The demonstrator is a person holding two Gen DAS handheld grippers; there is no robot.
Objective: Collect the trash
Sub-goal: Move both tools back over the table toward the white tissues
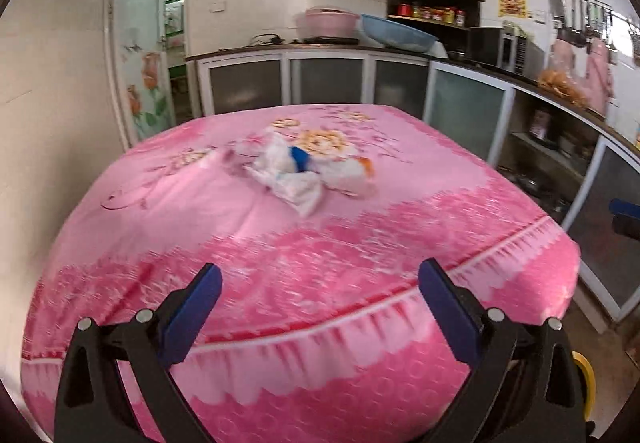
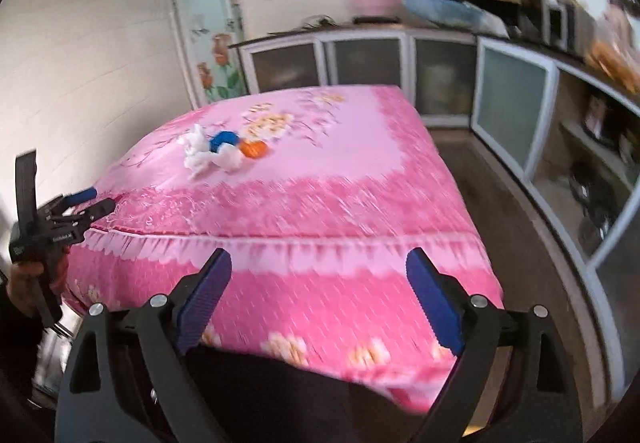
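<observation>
A small heap of trash lies near the middle of the pink flowered tablecloth point(image 1: 280, 243): crumpled white paper or plastic point(image 1: 292, 179), a blue piece point(image 1: 301, 156) and an orange piece point(image 1: 366, 165). In the right wrist view the white trash point(image 2: 208, 157), the blue piece point(image 2: 224, 141) and the orange piece point(image 2: 254, 150) lie on the far left part of the cloth point(image 2: 320, 203). My left gripper point(image 1: 320, 307) is open and empty above the table's near edge; it also shows in the right wrist view point(image 2: 94, 201). My right gripper point(image 2: 320, 295) is open and empty, short of the table's near corner.
Kitchen cabinets with glass doors point(image 1: 328, 81) run behind and to the right of the table. Pink point(image 1: 332, 21) and blue point(image 1: 398, 33) basins stand on the counter. A glass door point(image 1: 144, 55) is at the back left. Brown floor point(image 2: 500, 203) lies right of the table.
</observation>
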